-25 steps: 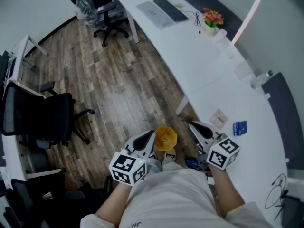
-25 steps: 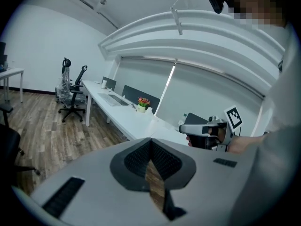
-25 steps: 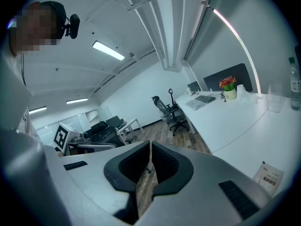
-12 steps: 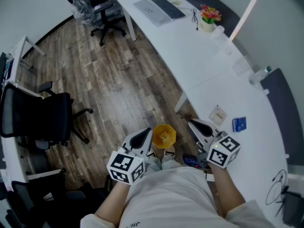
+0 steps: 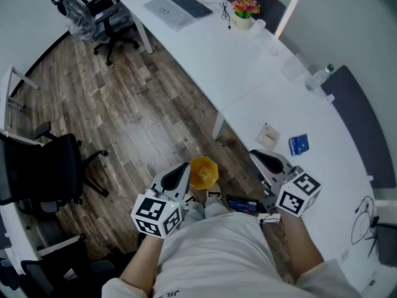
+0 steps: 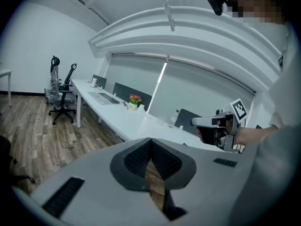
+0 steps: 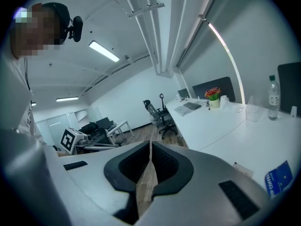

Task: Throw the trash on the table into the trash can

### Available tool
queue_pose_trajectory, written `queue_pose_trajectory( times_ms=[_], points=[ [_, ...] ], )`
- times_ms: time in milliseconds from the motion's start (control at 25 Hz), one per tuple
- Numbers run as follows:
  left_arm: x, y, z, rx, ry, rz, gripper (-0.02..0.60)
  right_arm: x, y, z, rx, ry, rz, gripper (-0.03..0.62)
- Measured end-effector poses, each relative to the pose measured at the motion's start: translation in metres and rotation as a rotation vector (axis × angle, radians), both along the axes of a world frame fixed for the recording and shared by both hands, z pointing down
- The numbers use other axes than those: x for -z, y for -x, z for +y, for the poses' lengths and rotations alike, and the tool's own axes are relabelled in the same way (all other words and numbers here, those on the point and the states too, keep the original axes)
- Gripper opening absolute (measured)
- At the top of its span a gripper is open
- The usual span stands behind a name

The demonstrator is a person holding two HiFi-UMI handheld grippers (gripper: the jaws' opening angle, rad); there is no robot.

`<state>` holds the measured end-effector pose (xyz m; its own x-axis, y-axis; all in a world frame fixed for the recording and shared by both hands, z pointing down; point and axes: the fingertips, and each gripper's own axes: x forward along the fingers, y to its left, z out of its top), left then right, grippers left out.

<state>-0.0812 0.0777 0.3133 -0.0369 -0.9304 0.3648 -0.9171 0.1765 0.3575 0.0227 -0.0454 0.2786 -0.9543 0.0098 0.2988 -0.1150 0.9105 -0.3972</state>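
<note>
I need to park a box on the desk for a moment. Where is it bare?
The widest bare stretch of the desk lies between the flower pot and the paper card. Another lies between the blue packet and the cable loop. The far end is crowded by the laptop; a bottle stands at the back edge.

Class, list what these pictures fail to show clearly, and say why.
- Blue packet: print too small in the head view, cut by the edge in the right gripper view.
- Yellow can: contents too small, head view.
- Card: markings too small, head view.
</note>
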Motion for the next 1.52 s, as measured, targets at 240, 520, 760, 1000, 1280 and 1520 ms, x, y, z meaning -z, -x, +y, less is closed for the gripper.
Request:
queue_pose_trajectory(
  times_ms=[240, 520, 760, 1000, 1280, 1520],
  points=[
    [0.001, -0.026, -0.026, -0.107, -0.007, -0.004, 0.002, 0.002, -0.050, -0.033, -0.125, -0.047, 0.021, 0.041],
    [0.000, -0.064, -0.054, -0.227, -0.018, -0.009, 0.002, -0.012, -0.118, -0.074, -0.303, -0.099, 0.058, 0.041],
    [-0.003, -0.090, -0.079, -0.285, 0.000, -0.014, 0.002, -0.042, -0.180, -0.112, -0.440, -0.126, 0.123, 0.041],
    [-0.008, -0.122, -0.108, -0.346, 0.033, -0.007, 0.002, -0.069, -0.234, -0.138, -0.539, -0.127, 0.180, 0.043],
    [-0.015, -0.159, -0.148, -0.419, 0.014, 0.011, 0.002, -0.114, -0.250, -0.167, -0.530, -0.194, 0.331, 0.149],
    [-0.021, -0.161, -0.172, -0.395, 0.040, 0.012, 0.002, -0.157, -0.243, -0.201, -0.520, -0.150, 0.389, 0.218]
  ],
)
